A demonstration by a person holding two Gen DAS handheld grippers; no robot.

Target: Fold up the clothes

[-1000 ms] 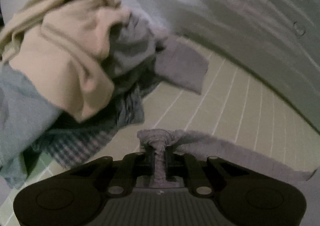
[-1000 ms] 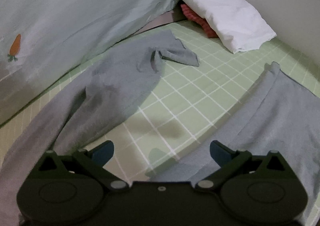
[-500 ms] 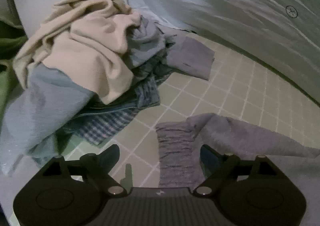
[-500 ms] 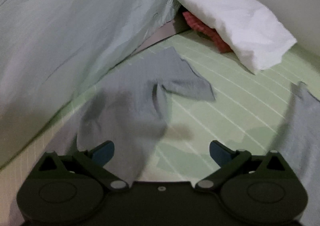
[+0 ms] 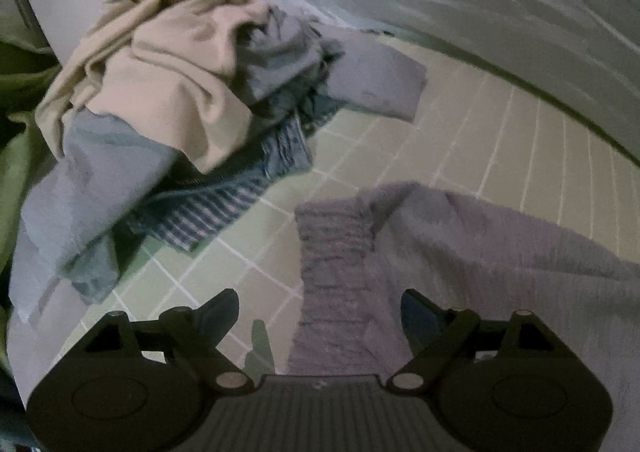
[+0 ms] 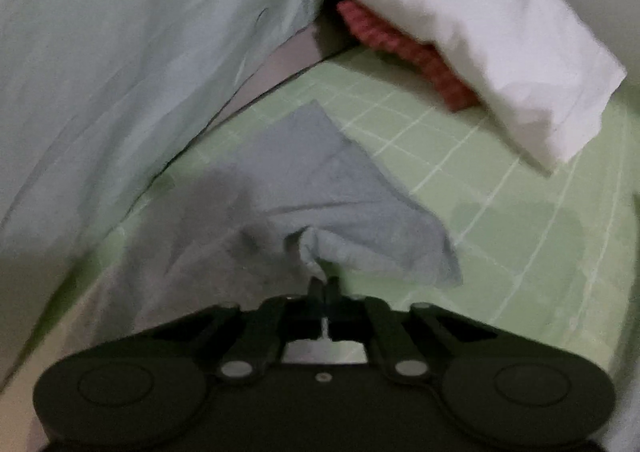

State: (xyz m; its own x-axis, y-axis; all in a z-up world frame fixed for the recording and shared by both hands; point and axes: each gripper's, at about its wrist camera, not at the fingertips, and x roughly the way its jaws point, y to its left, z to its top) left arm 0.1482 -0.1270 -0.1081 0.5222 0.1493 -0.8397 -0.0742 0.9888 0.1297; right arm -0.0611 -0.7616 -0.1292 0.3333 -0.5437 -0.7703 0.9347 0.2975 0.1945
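Jaws first: the right gripper [image 6: 322,284] has just snapped closed, and its jaws meet on a small bunched fold of the grey garment [image 6: 320,188], pinching it where one limb of the cloth crumples up off the bed. The left gripper [image 5: 320,312] stands with its jaws wide apart; the garment's ribbed waistband [image 5: 336,252] lies flat between them, and neither pad presses on it.

Judging by this, the step in hand is laying the garment out flat before the first fold: one end has been let go on the bed, and the other end is now taken up. The next move probably calls for the right gripper to draw its pinched bit outward and straighten the twisted limb, keeping the cloth low so the waistband end does not drag.

Outward from there, the garment stretches across the green checked bed sheet [image 6: 500,212], along the side where a pale hanging cloth [image 6: 120,52] meets the bed. A white pillow [image 6: 460,32] sits at the far corner over something red. A heap of unfolded clothes [image 5: 160,92] waits just beyond the waistband.
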